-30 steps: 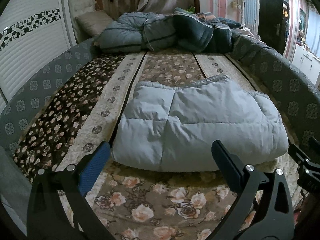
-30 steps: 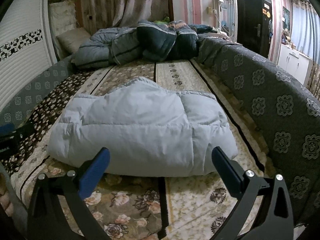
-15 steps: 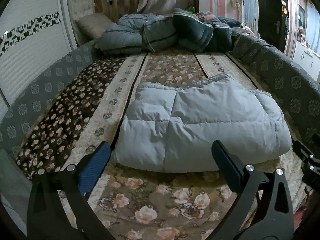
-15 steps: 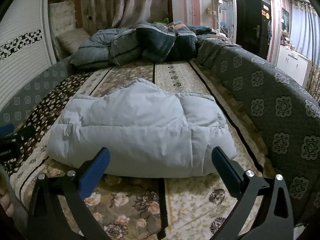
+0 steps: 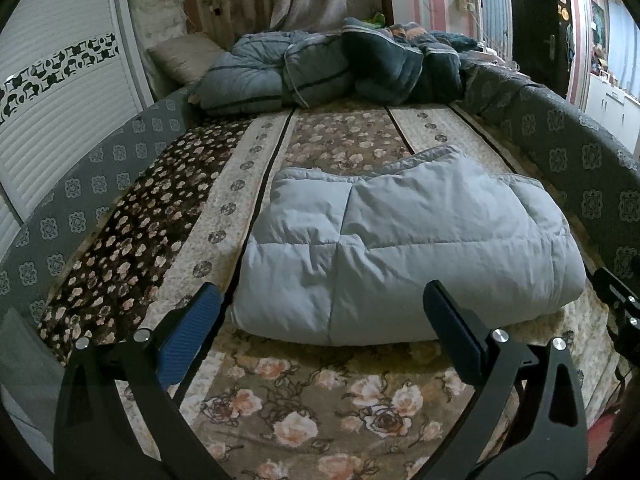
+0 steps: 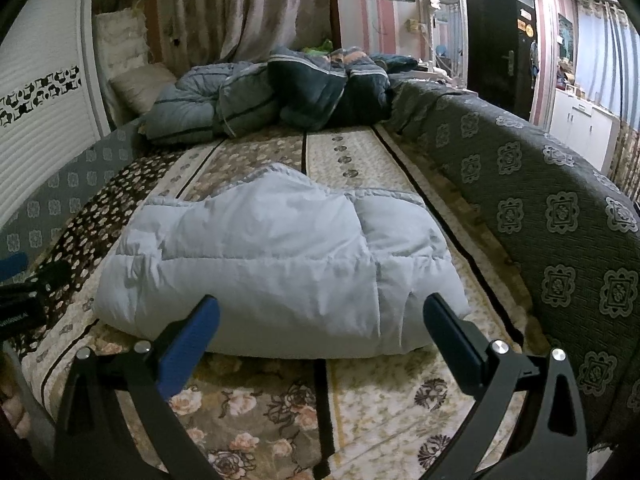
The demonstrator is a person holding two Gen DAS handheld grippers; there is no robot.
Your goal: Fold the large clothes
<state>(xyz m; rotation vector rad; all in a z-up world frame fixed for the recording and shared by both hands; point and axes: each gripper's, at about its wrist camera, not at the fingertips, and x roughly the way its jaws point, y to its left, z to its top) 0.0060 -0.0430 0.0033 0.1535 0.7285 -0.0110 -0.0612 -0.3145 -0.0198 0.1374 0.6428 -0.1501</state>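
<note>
A pale blue puffy down jacket point(image 5: 404, 244) lies folded into a thick bundle on the flowered bedspread point(image 5: 312, 412); it also shows in the right wrist view point(image 6: 276, 268). My left gripper point(image 5: 320, 312) is open and empty, held just short of the bundle's near edge. My right gripper point(image 6: 320, 320) is open and empty, also just before the near edge, towards the bundle's right end. Part of the right gripper point(image 5: 620, 304) shows at the right edge of the left wrist view, and part of the left gripper point(image 6: 20, 284) shows at the left edge of the right wrist view.
A heap of dark blue and grey quilts point(image 5: 336, 68) and a pillow point(image 5: 184, 56) lie at the bed's far end. A grey patterned cover point(image 6: 560, 216) drapes the raised right side. A white ribbed wardrobe point(image 5: 52, 112) stands on the left.
Both grippers have drawn back slightly and risen a little, so the folded jacket sits somewhat higher and farther in view. The jacket has not moved and both grippers stay open.
</note>
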